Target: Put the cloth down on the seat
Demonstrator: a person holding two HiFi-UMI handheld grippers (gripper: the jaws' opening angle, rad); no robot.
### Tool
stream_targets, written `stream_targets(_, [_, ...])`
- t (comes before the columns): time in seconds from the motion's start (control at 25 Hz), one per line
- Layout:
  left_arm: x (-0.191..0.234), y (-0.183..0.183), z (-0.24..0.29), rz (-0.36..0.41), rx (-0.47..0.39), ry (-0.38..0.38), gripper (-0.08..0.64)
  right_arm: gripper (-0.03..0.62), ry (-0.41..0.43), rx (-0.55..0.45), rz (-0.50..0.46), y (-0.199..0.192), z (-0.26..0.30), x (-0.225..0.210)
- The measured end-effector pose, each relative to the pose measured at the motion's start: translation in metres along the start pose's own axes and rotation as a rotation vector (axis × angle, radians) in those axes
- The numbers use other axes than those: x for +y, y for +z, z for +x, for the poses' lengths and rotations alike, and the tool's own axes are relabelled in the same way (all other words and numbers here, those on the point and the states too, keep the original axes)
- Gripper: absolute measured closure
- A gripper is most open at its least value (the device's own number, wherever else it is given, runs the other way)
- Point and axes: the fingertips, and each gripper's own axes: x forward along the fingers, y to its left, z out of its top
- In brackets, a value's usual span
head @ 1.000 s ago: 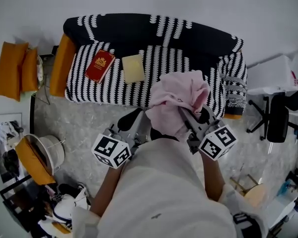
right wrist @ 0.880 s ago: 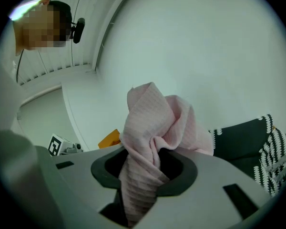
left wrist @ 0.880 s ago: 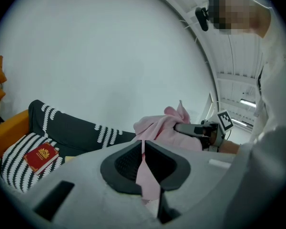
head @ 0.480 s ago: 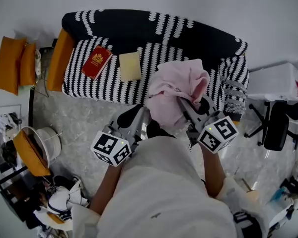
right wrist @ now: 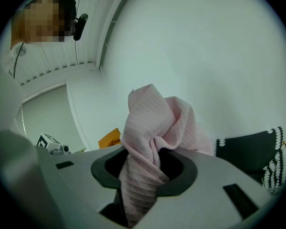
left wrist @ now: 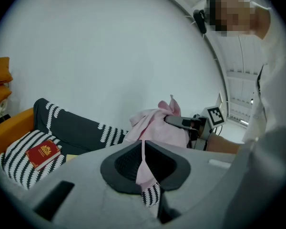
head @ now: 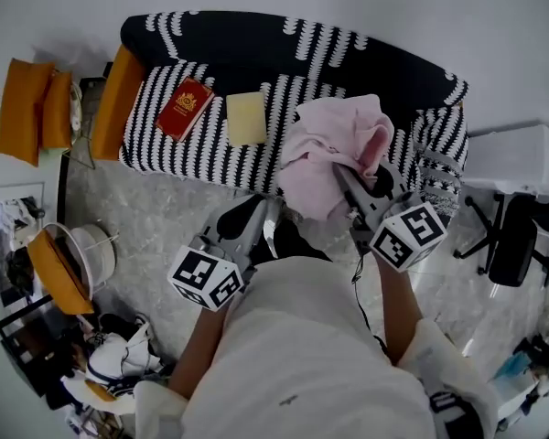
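Observation:
A crumpled pink cloth (head: pixel 334 149) hangs in the air over the front edge of the black-and-white striped sofa seat (head: pixel 201 149). My right gripper (head: pixel 346 176) is shut on it; in the right gripper view the cloth (right wrist: pixel 152 128) bunches up out of the jaws (right wrist: pixel 143 173). My left gripper (head: pixel 265 216) is lower and to the left, above the floor in front of the sofa, shut with nothing in it. Its own view looks past its closed jaws (left wrist: pixel 143 161) at the cloth (left wrist: pixel 155 123) and the right gripper (left wrist: pixel 186 123).
A red book (head: pixel 184 108) and a pale yellow pad (head: pixel 246 118) lie on the left half of the seat. Orange cushions (head: pixel 32 108) sit at the far left. An office chair (head: pixel 512 236) and a white box (head: pixel 512 158) stand on the right; shoes (head: pixel 110 364) lie at the lower left.
The right gripper has carried the cloth a little farther forward over the sofa's front edge. The left gripper has hardly moved.

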Motion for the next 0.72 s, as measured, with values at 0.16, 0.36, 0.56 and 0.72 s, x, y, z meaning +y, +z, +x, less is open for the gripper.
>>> stream_targets(0.16, [0.005, 0.001, 0.002, -0.001, 0.011, -0.004, 0.531, 0.453, -0.012, 0.001, -0.003, 0.000, 0.010, -0.004])
stream_targets(0.36, [0.023, 0.003, 0.013, 0.006, 0.030, -0.033, 0.531, 0.457, -0.042, 0.003, -0.014, -0.004, 0.034, -0.016])
stream_targets(0.56, [0.041, 0.014, 0.032, 0.008, 0.053, -0.072, 0.531, 0.457, -0.090, 0.031, 0.013, -0.010, 0.055, -0.029])
stream_targets(0.72, [0.053, 0.027, 0.053, 0.015, 0.065, -0.120, 0.531, 0.457, -0.129, 0.053, 0.017, -0.016, 0.074, -0.044])
